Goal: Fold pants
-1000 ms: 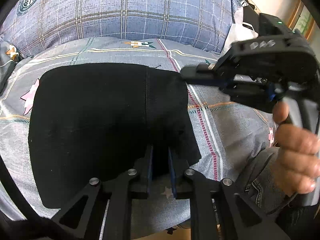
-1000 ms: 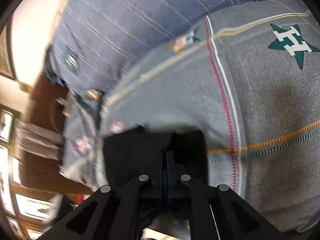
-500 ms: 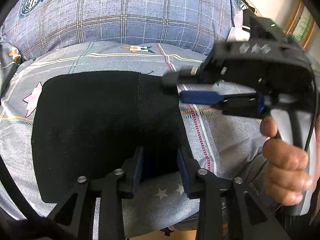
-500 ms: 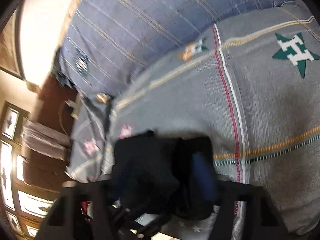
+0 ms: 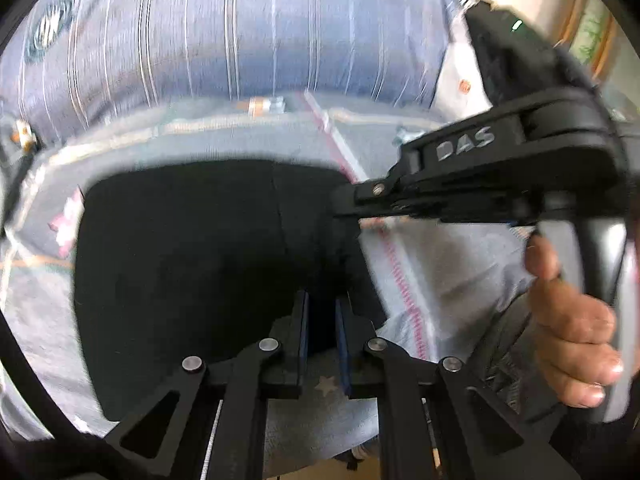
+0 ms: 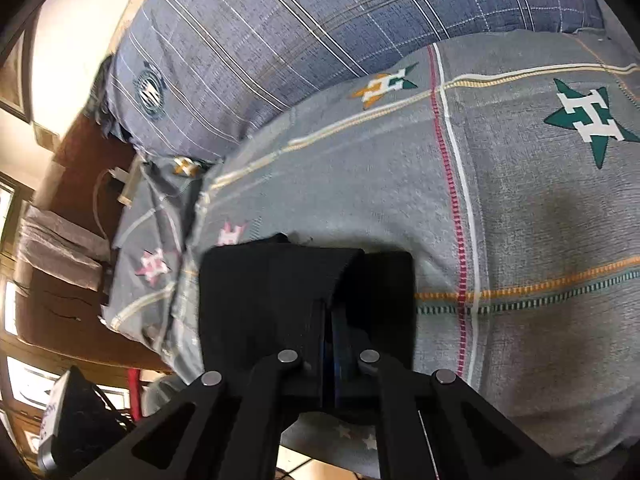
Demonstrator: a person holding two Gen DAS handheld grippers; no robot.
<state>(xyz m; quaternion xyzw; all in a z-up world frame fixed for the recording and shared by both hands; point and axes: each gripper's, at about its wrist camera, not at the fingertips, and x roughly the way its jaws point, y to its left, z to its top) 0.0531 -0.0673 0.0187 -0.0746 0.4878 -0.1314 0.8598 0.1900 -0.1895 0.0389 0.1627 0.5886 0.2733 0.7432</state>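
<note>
In the left wrist view, the black pants [image 5: 192, 264] lie flat on the gray star bed sheet [image 5: 448, 264], already folded into a dark block, so the job looks to be at another fold or a tidy-up near the end. The left gripper [image 5: 320, 332] sits at the near edge of the pants. Its two blue pads have a small gap between them, and black cloth shows in that gap, but I cannot tell if the pads are pinching it or only close to it. The right gripper [image 5: 344, 204] comes in from the right side, held by the person's right hand [image 5: 568, 332], and its tip touches the right edge of the pants. In the right wrist view, the right gripper [image 6: 330, 344] has its pads pressed tight together with a raised flap of the pants [image 6: 280, 300] caught between them. The cloth spreads out ahead of the fingers and to their left, and the bed sheet [image 6: 520, 220] lies open to the right. The blue checked pillow [image 6: 320, 20] is far ahead. The next move likely needs both grippers to lift their edges together and carry them across evenly, so the fold lands straight.
</note>
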